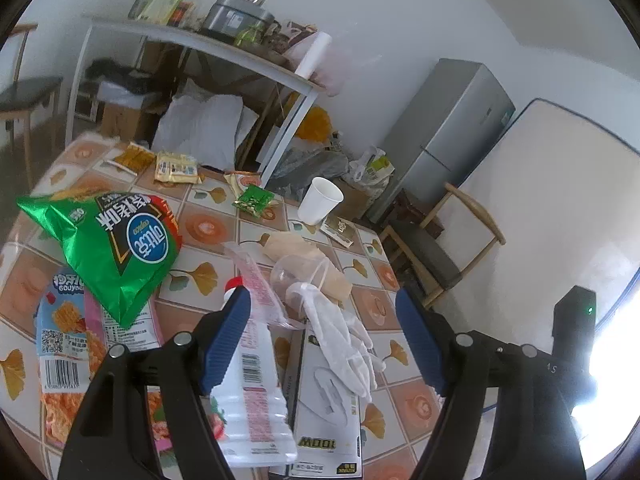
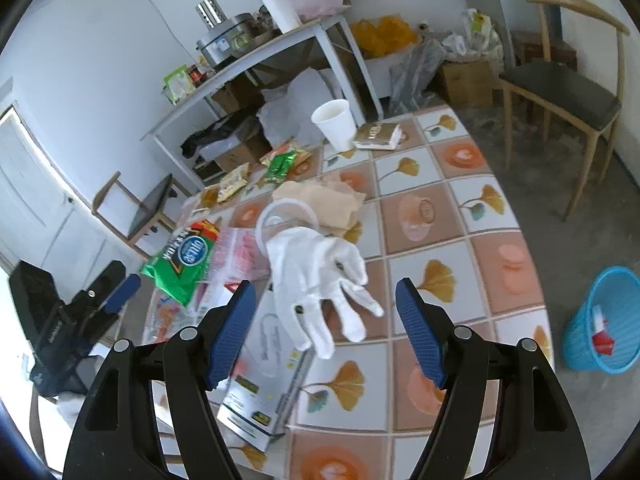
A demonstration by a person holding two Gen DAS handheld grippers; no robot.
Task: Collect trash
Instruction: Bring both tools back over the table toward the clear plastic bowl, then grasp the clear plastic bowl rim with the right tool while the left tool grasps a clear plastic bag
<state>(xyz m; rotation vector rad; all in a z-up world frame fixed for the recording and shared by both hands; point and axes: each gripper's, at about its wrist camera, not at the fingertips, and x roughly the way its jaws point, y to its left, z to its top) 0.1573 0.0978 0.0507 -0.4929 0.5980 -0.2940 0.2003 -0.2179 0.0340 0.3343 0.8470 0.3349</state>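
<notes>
Right claw [image 2: 326,332] up close, spread wide and empty, poised above the white glove [image 2: 316,276] draped over a flat box [image 2: 264,364] on the tiled worktop [image 2: 440,216]. Left claw [image 1: 324,336] also spread, holding nothing, a white bottle [image 1: 252,392] just beside its left finger. Looks like the approach step: next, drop onto the glove, pinch, then carry it to the blue bin [image 2: 600,320] on the floor.

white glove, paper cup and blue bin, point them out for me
white glove [image 2: 316,276], right wrist view, on the palm
paper cup [image 2: 338,126], right wrist view, on the outer side wall
blue bin [image 2: 592,320], right wrist view, on the mesh wall below the rim
</notes>
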